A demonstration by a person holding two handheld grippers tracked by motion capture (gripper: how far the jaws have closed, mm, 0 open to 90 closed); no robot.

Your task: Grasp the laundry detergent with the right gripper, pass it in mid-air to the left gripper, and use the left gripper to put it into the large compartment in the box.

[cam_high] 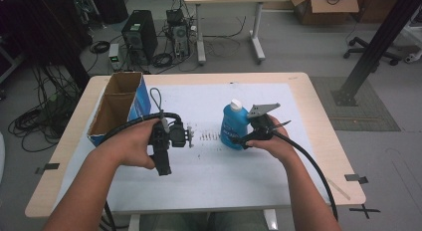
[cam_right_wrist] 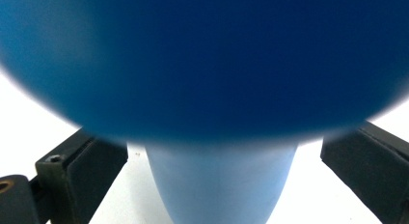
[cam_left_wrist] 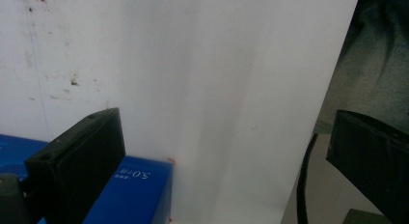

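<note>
The right hand-held gripper (cam_high: 251,134) is at the blue bottle (cam_high: 234,126), which stands upright with its white cap on, a little right of the middle of the white sheet (cam_high: 209,161) covering the bench (cam_high: 318,141). In the right gripper view its jaws stand wide on either side of the bottle (cam_right_wrist: 207,79), spread and not touching it as far as the blurred close-up lets me judge, so the step in hand looks like the approach to a grasp. The next move would call for closing squarely on the bottle's body, low enough that it does not tip. The left hand-held gripper (cam_high: 166,136) is held above the sheet with its jaws apart and nothing between them; a blue box (cam_left_wrist: 130,195) lies just below it in its own view. An open cardboard box with blue sides (cam_high: 117,109) sits at the bench's left edge, well apart from the bottle. The sheet between them is open room; the bottle has bare sheet to its right before the bench edge.
</note>
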